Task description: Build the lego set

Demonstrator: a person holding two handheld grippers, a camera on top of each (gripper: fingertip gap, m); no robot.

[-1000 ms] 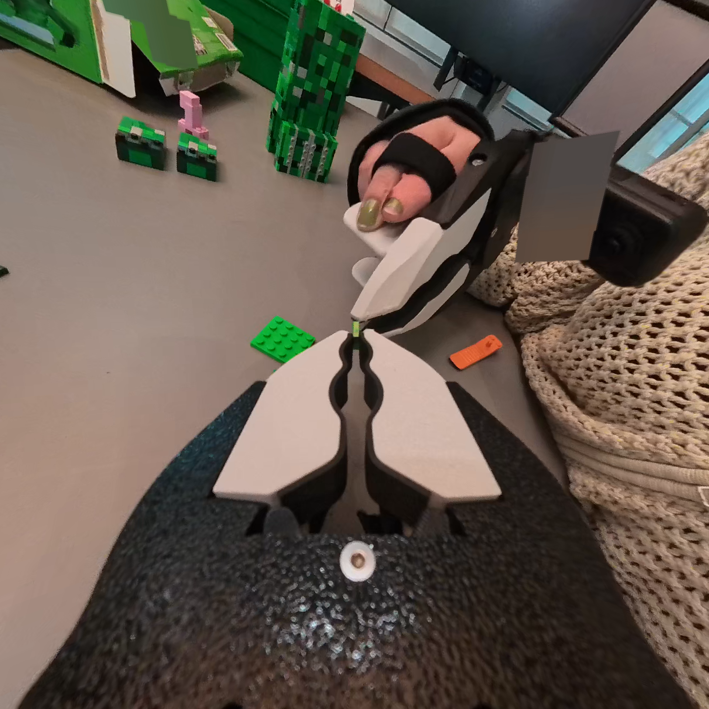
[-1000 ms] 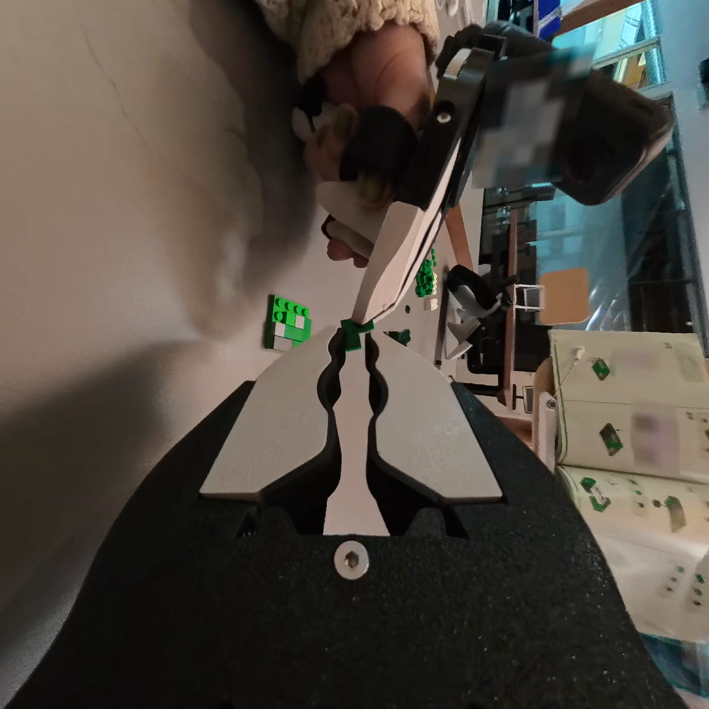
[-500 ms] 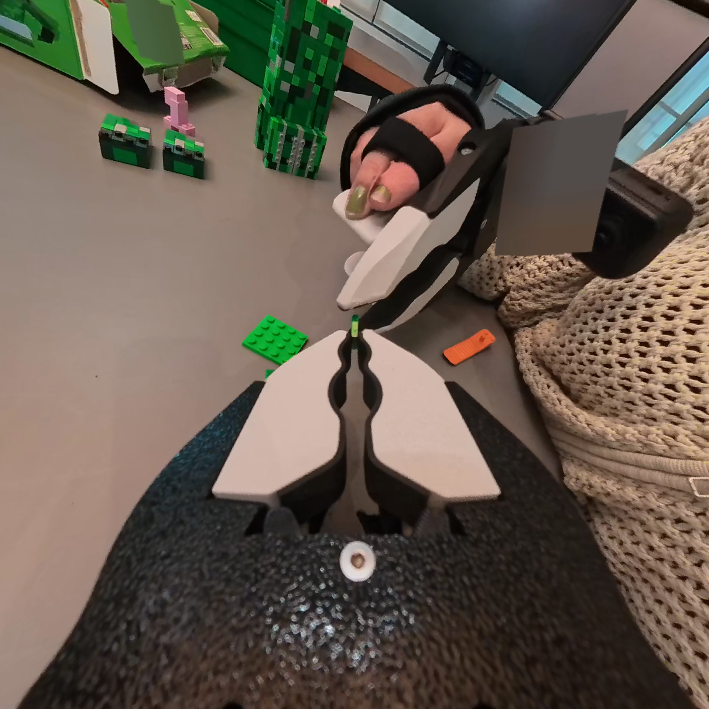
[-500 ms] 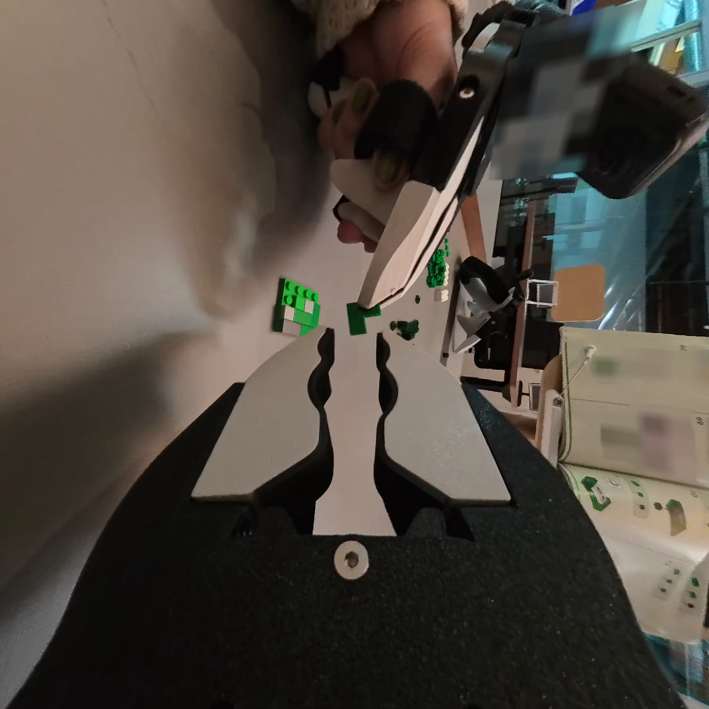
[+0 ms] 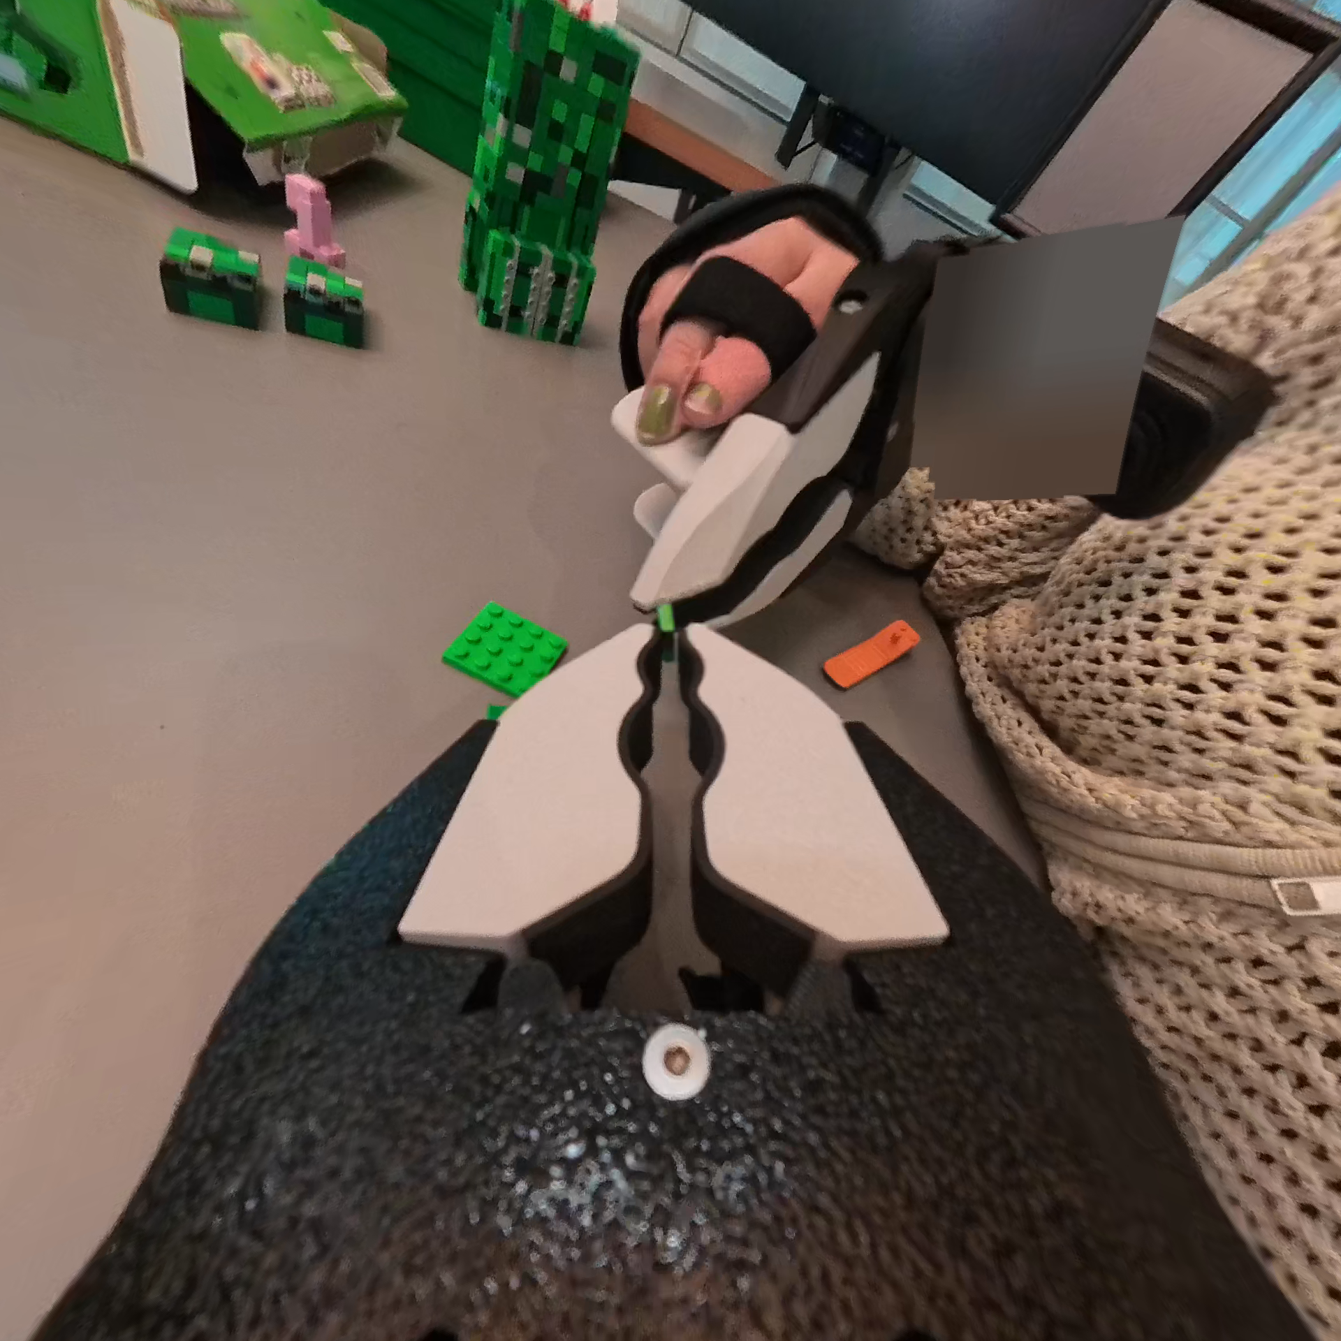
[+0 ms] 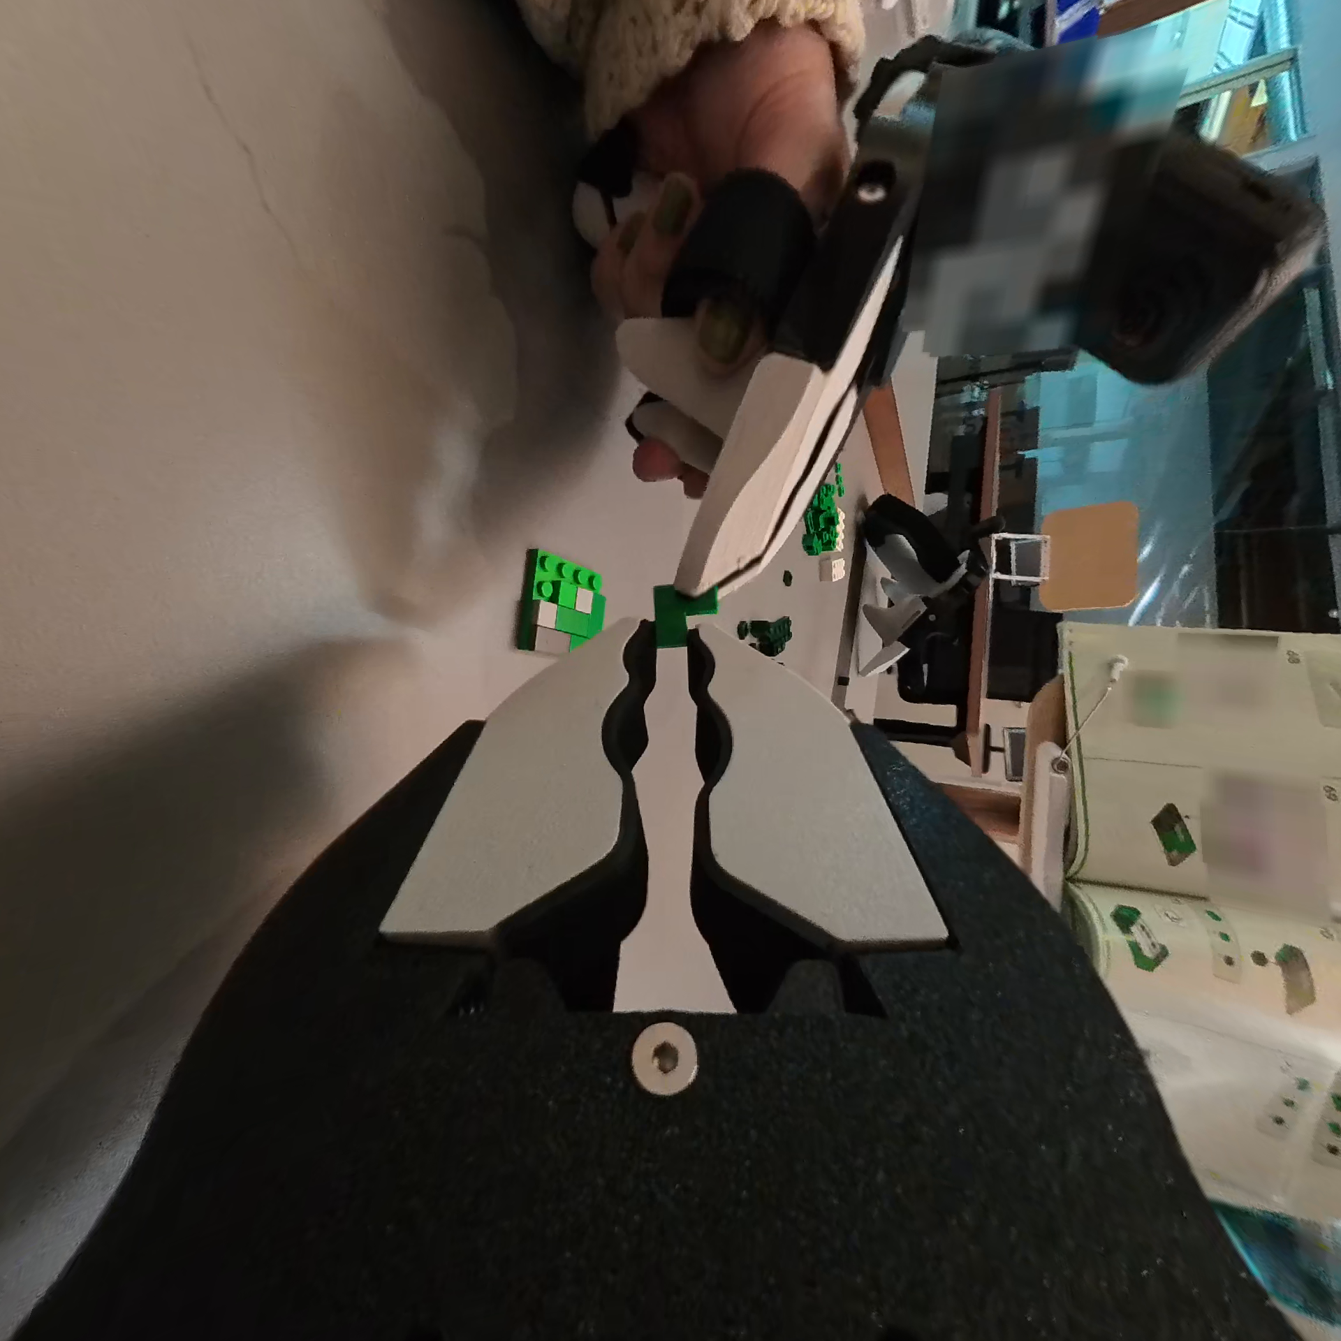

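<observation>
My left gripper (image 5: 664,638) is shut on a small green lego piece (image 5: 665,622), seen edge-on at its tips. My right gripper (image 5: 657,602) comes in from the upper right and meets the same piece. In the right wrist view the piece (image 6: 671,620) looks L-shaped. My right gripper (image 6: 667,633) is shut on its lower part, and my left gripper (image 6: 700,580) pinches its upper corner. Both hold it above the grey table (image 5: 218,544).
A green plate (image 5: 504,648) and an orange separator tool (image 5: 871,653) lie on the table just beyond the grippers. A tall green block tower (image 5: 540,167), two small green builds (image 5: 210,286), a pink figure (image 5: 312,225) and a green box (image 5: 218,72) stand farther back. A green-and-white plate build (image 6: 562,609) and an instruction booklet (image 6: 1197,834) show in the right wrist view. The green plate (image 5: 504,648) is about 6 centimeters from my right fingertips.
My right gripper held the piece, opened and drew back half a second ago, and has now closed on it again. My left gripper has kept its grip throughout.
</observation>
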